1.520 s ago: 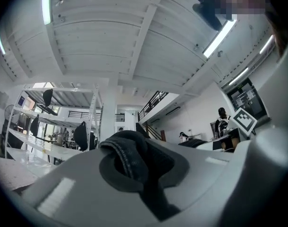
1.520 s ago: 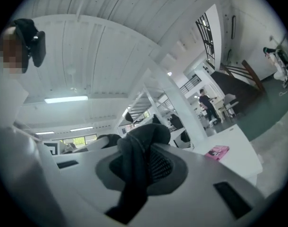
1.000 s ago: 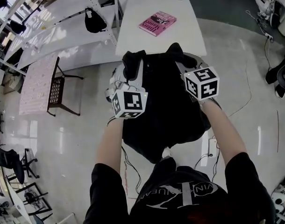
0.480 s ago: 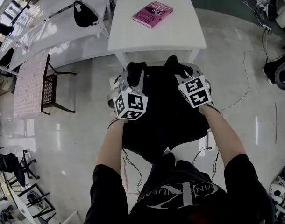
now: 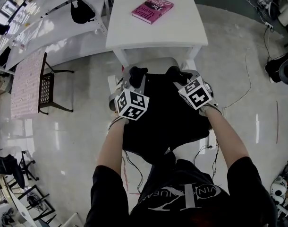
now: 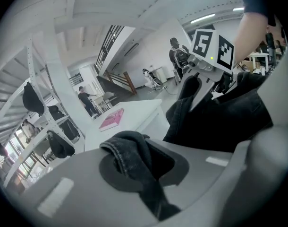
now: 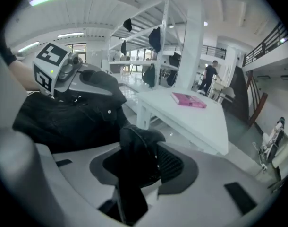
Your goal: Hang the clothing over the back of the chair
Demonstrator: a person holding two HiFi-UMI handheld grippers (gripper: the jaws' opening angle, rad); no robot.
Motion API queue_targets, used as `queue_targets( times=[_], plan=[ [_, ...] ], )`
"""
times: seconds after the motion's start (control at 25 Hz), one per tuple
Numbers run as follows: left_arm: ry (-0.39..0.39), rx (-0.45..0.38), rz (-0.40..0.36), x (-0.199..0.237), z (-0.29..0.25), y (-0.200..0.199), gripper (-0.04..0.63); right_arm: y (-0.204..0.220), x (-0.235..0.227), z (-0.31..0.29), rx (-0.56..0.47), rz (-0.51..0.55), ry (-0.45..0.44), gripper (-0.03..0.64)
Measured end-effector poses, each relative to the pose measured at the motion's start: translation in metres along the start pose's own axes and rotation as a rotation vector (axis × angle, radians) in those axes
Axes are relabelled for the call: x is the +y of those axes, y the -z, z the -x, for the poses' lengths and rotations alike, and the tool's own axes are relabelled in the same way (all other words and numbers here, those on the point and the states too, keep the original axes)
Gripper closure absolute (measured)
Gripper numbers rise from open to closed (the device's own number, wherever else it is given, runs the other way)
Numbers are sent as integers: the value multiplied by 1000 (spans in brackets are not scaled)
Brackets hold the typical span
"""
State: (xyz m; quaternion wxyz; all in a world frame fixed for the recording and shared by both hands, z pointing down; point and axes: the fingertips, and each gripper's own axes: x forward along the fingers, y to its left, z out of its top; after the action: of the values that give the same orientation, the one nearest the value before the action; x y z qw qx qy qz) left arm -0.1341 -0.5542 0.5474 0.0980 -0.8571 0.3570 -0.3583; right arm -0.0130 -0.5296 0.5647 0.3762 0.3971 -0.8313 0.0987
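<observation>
A black denim garment (image 5: 167, 117) hangs spread between my two grippers and covers the chair's back. The pale chair seat (image 5: 156, 64) shows just beyond it, under the table's edge. My left gripper (image 5: 137, 73) is shut on a bunched fold of the garment (image 6: 132, 150) at its top left corner. My right gripper (image 5: 175, 72) holds the top right corner. Its jaws have just been opening, and a fold of the garment (image 7: 134, 150) still lies between them with a gap beside one pad (image 7: 170, 163). The chair's back is hidden under the cloth.
A white table (image 5: 182, 30) with a pink book (image 5: 152, 8) stands right behind the chair. White shelving with dark bags (image 5: 54, 27) runs along the left, and a small dark chair (image 5: 45, 89) stands beside it. Cables (image 5: 248, 79) trail over the floor at right.
Both grippers have sunk together with the garment, which is now lower over the chair. The pale chair seat has come into sight beyond the cloth.
</observation>
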Motion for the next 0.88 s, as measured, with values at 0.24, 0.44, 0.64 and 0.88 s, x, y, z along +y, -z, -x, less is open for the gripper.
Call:
queue_targets(
  times=[0.24,0.44,0.64,0.88],
  plan=[
    [80,66,18,-13,-8,13,560,32,11,4,105,-14,-72,448],
    [147,115,-48,-31,-14,22,558,32,20,11,104,18,-87,448],
    [153,127,-44,-34,-16,23,557,22,36,22,75,75,-120,448],
    [209,188,5,-40,-16,36,555,17,51,31,50,102,-146,448]
  ],
)
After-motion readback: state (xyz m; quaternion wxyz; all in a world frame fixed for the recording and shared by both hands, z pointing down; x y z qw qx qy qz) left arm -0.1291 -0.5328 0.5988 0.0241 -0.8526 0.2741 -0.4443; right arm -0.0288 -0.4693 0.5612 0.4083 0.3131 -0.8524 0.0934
